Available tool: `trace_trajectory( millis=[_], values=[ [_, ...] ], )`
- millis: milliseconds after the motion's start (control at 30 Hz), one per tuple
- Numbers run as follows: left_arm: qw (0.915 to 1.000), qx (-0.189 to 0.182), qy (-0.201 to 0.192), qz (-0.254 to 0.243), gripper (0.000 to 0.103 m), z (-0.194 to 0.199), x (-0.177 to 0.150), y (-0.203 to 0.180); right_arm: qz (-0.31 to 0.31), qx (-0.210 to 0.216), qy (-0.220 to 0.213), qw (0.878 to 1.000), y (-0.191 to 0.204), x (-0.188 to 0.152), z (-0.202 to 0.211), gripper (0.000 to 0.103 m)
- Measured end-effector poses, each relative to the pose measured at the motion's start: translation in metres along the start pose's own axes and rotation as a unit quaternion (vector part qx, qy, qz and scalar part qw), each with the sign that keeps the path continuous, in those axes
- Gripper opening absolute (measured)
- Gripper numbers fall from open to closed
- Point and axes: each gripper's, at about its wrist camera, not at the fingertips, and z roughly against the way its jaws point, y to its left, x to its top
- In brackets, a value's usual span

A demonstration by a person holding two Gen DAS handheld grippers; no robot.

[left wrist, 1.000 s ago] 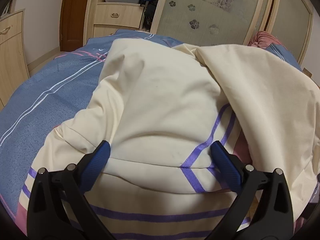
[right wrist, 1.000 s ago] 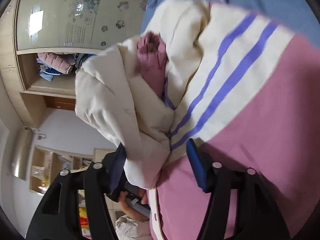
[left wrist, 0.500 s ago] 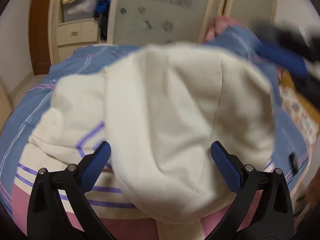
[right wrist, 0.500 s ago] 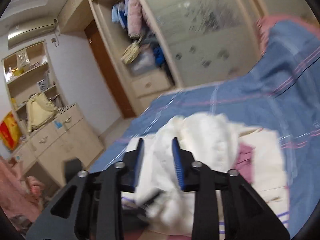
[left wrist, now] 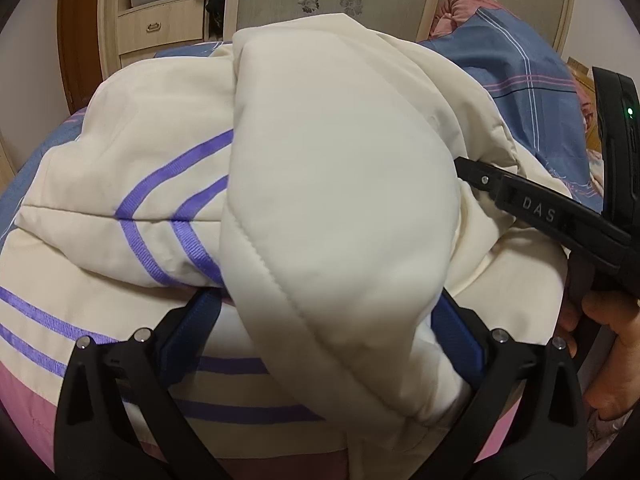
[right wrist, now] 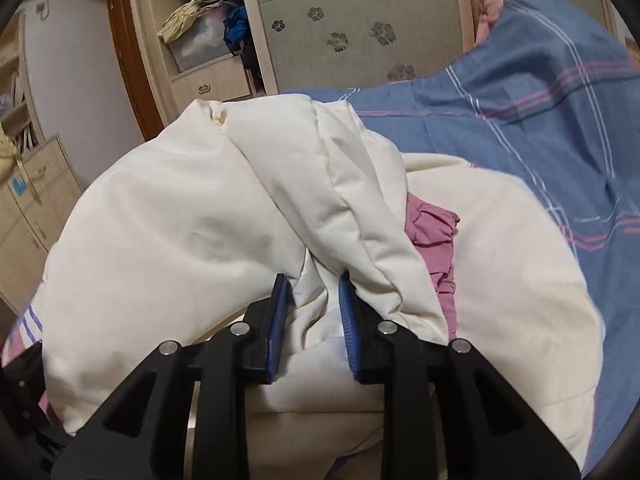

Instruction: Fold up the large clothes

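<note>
A large cream padded jacket [left wrist: 328,184] with purple stripes and a pink hem lies heaped on the bed. My left gripper [left wrist: 324,320] is open, its blue pads wide apart, with a cream fold draped between them. My right gripper [right wrist: 316,316] is shut on a bunch of the jacket's cream fabric [right wrist: 312,304]; its pink cuff [right wrist: 432,236] shows to the right. The right gripper's black body [left wrist: 560,220] also shows in the left wrist view, at the jacket's right side.
The bed has a blue striped cover [right wrist: 540,120]. A wardrobe with frosted sliding doors [right wrist: 360,20] and open shelves of clothes [right wrist: 208,32] stands behind. Wooden drawers [right wrist: 32,200] stand at the left. A pink pillow [left wrist: 464,4] lies at the bed's head.
The right gripper turned upright, closed on the cream fabric and carried a fold over the jacket. The cream fold now lies across the left gripper's open fingers.
</note>
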Motion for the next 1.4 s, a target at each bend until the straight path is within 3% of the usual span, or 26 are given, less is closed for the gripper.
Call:
trace_trajectory(
  millis=[100, 167, 200, 233, 300, 367, 433, 500, 567, 700, 800, 867, 900, 933, 1000, 1033, 1100, 1133, 1167, 1200, 1267, 1400],
  values=[
    [1.0, -0.002, -0.009, 0.003, 0.101, 0.006, -0.002, 0.004, -0.009, 0.011, -0.008, 1.0, 0.006, 0.009, 0.008, 0.029],
    [0.9998, -0.008, -0.015, 0.01, 0.101, 0.01, -0.003, 0.007, -0.016, 0.021, -0.027, 0.999, 0.006, 0.007, 0.028, 0.035],
    [0.9998, -0.008, -0.016, 0.01, 0.101, 0.01, -0.003, 0.006, -0.015, 0.028, -0.043, 0.999, 0.011, 0.014, 0.038, 0.048],
    [0.9998, -0.006, -0.016, 0.009, 0.101, 0.009, -0.002, 0.005, -0.013, 0.032, -0.064, 0.997, 0.015, 0.019, 0.053, 0.07],
    [0.9998, -0.001, -0.016, 0.006, 0.101, 0.008, -0.003, 0.003, 0.004, 0.03, -0.118, 0.993, 0.028, 0.023, 0.081, 0.092],
    [0.9998, 0.0, -0.017, 0.006, 0.101, 0.008, -0.004, 0.002, 0.033, -0.03, -0.129, 0.991, 0.041, 0.032, 0.088, 0.089],
    [0.9998, -0.001, -0.017, 0.007, 0.101, 0.008, -0.005, 0.0, 0.035, -0.069, -0.09, 0.993, 0.036, 0.039, 0.067, 0.025],
    [0.9998, -0.002, -0.017, 0.008, 0.101, 0.008, -0.005, 0.001, 0.034, -0.107, -0.02, 0.993, 0.019, 0.03, 0.025, 0.021],
    [0.9999, 0.005, -0.011, 0.005, 0.101, 0.006, -0.006, -0.001, 0.028, -0.1, 0.019, 0.994, 0.007, 0.015, -0.007, 0.021],
    [0.9999, 0.005, -0.009, 0.006, 0.101, 0.004, -0.004, -0.001, 0.039, -0.112, 0.014, 0.993, 0.012, 0.018, -0.002, 0.021],
    [0.9998, 0.001, 0.001, 0.02, 0.101, 0.02, -0.003, 0.003, 0.021, -0.066, -0.02, 0.997, 0.009, 0.017, 0.043, 0.027],
    [0.9989, -0.017, -0.005, 0.045, 0.101, 0.057, -0.013, 0.011, 0.025, -0.019, -0.043, 0.999, 0.012, 0.007, 0.089, 0.056],
    [0.9986, -0.014, -0.019, 0.047, 0.101, 0.077, -0.022, 0.012, 0.038, -0.017, -0.058, 0.997, 0.015, -0.002, 0.116, 0.096],
    [0.9987, -0.004, -0.029, 0.043, 0.101, 0.091, -0.029, 0.013, 0.053, -0.015, -0.068, 0.996, 0.017, -0.011, 0.136, 0.101],
    [0.9986, 0.037, -0.03, 0.024, 0.101, 0.108, -0.044, 0.014, 0.07, -0.021, -0.038, 0.997, 0.017, -0.032, 0.148, 0.099],
    [0.9983, 0.052, -0.017, 0.019, 0.101, 0.105, -0.05, 0.016, 0.067, -0.035, -0.005, 0.997, 0.014, -0.044, 0.142, 0.093],
    [0.9953, 0.083, 0.048, 0.015, 0.101, 0.078, -0.065, 0.022, 0.057, -0.063, 0.087, 0.993, 0.007, -0.073, 0.104, 0.085],
    [0.9946, 0.09, 0.052, 0.004, 0.101, 0.068, -0.072, 0.021, 0.049, -0.063, 0.104, 0.991, 0.003, -0.091, 0.086, 0.086],
    [0.9944, 0.102, 0.023, -0.012, 0.101, 0.069, -0.078, 0.017, 0.043, -0.063, 0.06, 0.995, 0.003, -0.099, 0.088, 0.088],
    [0.9935, 0.111, 0.02, -0.019, 0.101, 0.068, -0.079, 0.014, 0.045, -0.071, 0.054, 0.995, 0.006, -0.099, 0.089, 0.089],
    [0.9936, 0.11, 0.023, -0.015, 0.101, 0.069, -0.078, 0.016, 0.045, -0.082, 0.064, 0.994, 0.011, -0.095, 0.096, 0.089],
    [0.9942, 0.1, 0.037, 0.006, 0.101, 0.099, -0.082, 0.026, 0.0, -0.045, 0.064, 0.997, 0.0, -0.101, 0.143, 0.091]
  ],
)
